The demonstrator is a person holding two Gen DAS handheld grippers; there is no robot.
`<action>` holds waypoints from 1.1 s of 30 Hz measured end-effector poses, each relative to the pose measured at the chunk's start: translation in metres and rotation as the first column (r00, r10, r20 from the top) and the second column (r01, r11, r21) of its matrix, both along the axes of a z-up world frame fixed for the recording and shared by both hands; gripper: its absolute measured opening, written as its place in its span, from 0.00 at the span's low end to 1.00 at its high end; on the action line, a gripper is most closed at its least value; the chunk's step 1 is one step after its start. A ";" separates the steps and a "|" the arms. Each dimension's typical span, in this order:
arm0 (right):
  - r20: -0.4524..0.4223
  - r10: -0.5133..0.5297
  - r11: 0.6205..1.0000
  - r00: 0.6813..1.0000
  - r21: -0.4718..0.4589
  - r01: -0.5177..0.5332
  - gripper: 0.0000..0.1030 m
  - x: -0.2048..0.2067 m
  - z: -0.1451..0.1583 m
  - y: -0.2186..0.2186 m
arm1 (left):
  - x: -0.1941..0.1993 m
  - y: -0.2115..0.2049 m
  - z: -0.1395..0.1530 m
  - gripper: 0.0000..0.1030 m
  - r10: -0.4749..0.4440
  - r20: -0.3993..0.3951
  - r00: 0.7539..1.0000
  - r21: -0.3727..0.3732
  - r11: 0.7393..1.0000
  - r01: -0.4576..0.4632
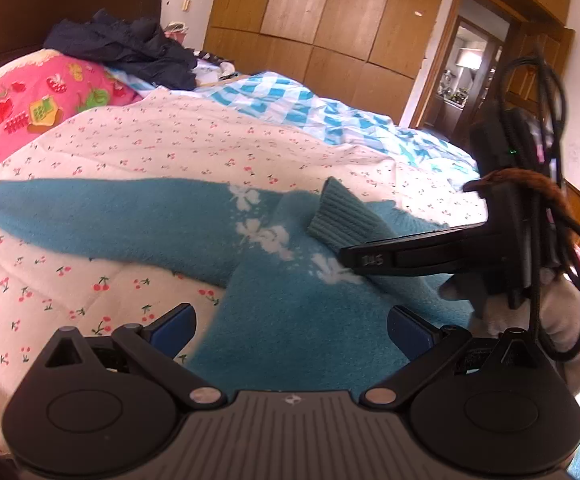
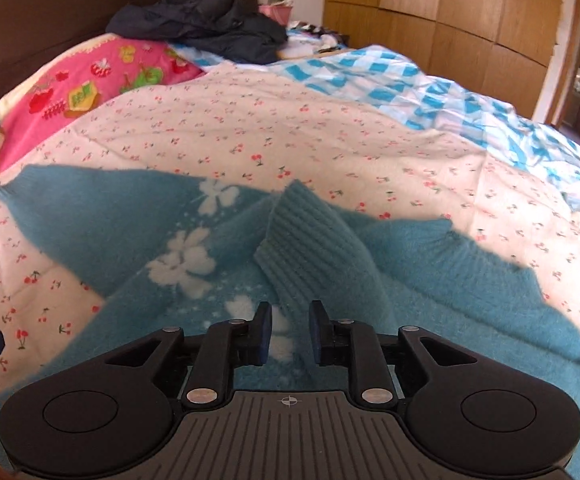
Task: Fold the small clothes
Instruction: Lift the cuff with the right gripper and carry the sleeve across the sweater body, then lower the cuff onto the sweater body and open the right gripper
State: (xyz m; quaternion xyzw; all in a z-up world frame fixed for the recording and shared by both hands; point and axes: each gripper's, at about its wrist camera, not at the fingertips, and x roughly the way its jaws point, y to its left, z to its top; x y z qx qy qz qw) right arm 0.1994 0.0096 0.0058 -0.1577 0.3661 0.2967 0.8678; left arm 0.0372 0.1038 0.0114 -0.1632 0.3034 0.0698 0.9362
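Note:
A teal fuzzy sweater (image 1: pixel 290 320) with white flowers lies spread on the cherry-print quilt (image 1: pixel 169 148); it also shows in the right wrist view (image 2: pixel 430 280). Its left sleeve (image 1: pixel 89 212) stretches out to the left. The right sleeve is folded over the body, its ribbed cuff (image 2: pixel 302 236) pointing up. My right gripper (image 2: pixel 290 334) is shut on this folded sleeve; it also shows from the side in the left wrist view (image 1: pixel 350 258). My left gripper (image 1: pixel 290 326) is open, hovering over the sweater's body.
A pink fruit-print blanket (image 1: pixel 37 100) and a dark clothes pile (image 1: pixel 129 48) lie at the head of the bed. A blue checked sheet (image 1: pixel 310 104) lies far right. Wooden wardrobes (image 1: pixel 330 20) stand behind.

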 end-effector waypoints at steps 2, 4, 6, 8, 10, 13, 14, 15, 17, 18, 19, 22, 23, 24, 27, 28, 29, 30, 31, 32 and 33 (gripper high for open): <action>0.008 0.025 0.999 1.000 -0.034 -0.025 0.35 0.002 -0.005 0.009 | -0.001 0.002 -0.002 1.00 0.014 -0.011 1.000 -0.007 1.000 -0.014; 0.053 0.041 0.996 0.998 -0.081 -0.037 0.35 0.005 -0.009 0.017 | 0.000 0.006 -0.003 1.00 0.021 -0.014 1.000 -0.023 0.999 -0.022; 0.090 0.051 0.990 0.995 -0.133 -0.039 0.31 0.009 -0.015 0.022 | 0.000 0.007 -0.003 1.00 0.021 -0.011 1.000 -0.038 0.999 -0.021; 0.076 0.064 0.986 0.995 -0.155 -0.052 0.29 0.013 -0.021 0.023 | 0.000 0.005 -0.004 1.00 0.018 -0.013 1.000 -0.028 0.999 -0.019; 0.062 0.064 0.988 0.996 -0.144 -0.055 0.16 0.013 -0.020 0.022 | 0.000 0.005 -0.004 1.00 0.016 -0.013 1.000 -0.032 0.999 -0.016; 0.015 0.043 0.997 0.999 -0.062 -0.042 0.08 0.011 -0.008 0.014 | -0.003 0.009 -0.002 1.00 0.022 0.013 1.000 -0.053 0.998 -0.022; -0.004 0.040 0.999 0.999 -0.027 -0.040 0.08 0.010 -0.003 0.011 | -0.005 0.011 -0.001 1.00 0.023 0.030 0.999 -0.068 0.997 -0.021; -0.011 0.041 0.999 0.999 -0.006 -0.041 0.07 0.007 0.001 0.008 | -0.007 0.012 0.000 1.00 0.026 0.041 0.999 -0.080 0.997 -0.023; -0.032 0.042 0.998 0.999 0.040 -0.040 0.07 0.005 0.007 0.001 | -0.007 0.015 0.001 1.00 0.044 0.042 0.998 -0.081 0.996 -0.040; -0.056 0.055 0.996 0.997 0.074 -0.051 0.08 0.005 0.009 -0.002 | -0.006 0.016 0.000 1.00 0.048 0.037 0.998 -0.082 0.996 -0.045; -0.075 0.083 0.993 0.994 0.092 -0.076 0.08 0.004 0.009 -0.005 | -0.006 0.018 0.000 1.00 0.053 0.036 0.998 -0.097 0.994 -0.049; -0.157 0.189 0.975 0.969 0.149 -0.166 0.07 0.000 0.005 -0.008 | -0.009 0.023 0.001 1.00 0.076 0.053 0.996 -0.123 0.990 -0.069; -0.167 0.199 0.974 0.966 0.144 -0.176 0.09 -0.002 0.004 -0.008 | -0.009 0.024 0.001 1.00 0.085 0.052 0.995 -0.118 0.990 -0.078; -0.167 0.199 0.974 0.966 0.143 -0.176 0.10 -0.003 0.004 -0.008 | -0.008 0.024 0.000 1.00 0.091 0.049 0.995 -0.114 0.990 -0.085; -0.160 0.154 0.971 0.975 0.208 -0.120 0.13 -0.004 0.012 -0.021 | -0.006 0.026 -0.002 1.00 0.105 0.037 0.994 -0.110 0.989 -0.101; -0.160 0.128 0.968 0.979 0.234 -0.089 0.13 -0.003 0.015 -0.027 | -0.005 0.026 -0.002 1.00 0.112 0.035 0.993 -0.106 0.989 -0.107; -0.154 0.093 0.967 0.984 0.248 -0.053 0.13 -0.002 0.017 -0.033 | -0.005 0.028 -0.002 1.00 0.119 0.033 0.992 -0.100 0.988 -0.115; -0.137 0.050 0.971 0.989 0.240 -0.016 0.14 0.000 0.018 -0.039 | -0.005 0.029 -0.003 1.00 0.126 0.031 0.992 -0.093 0.988 -0.123; -0.120 0.013 0.976 0.993 0.217 0.013 0.14 0.000 0.016 -0.042 | -0.005 0.030 -0.003 1.00 0.136 0.030 0.990 -0.085 0.988 -0.133; -0.117 -0.018 0.983 0.993 0.181 0.039 0.14 0.001 0.010 -0.046 | -0.004 0.032 -0.003 1.00 0.145 0.029 0.989 -0.079 0.987 -0.142; -0.133 -0.035 0.989 0.991 0.139 0.054 0.14 0.002 0.002 -0.047 | -0.004 0.035 -0.004 1.00 0.156 0.025 0.987 -0.077 0.985 -0.154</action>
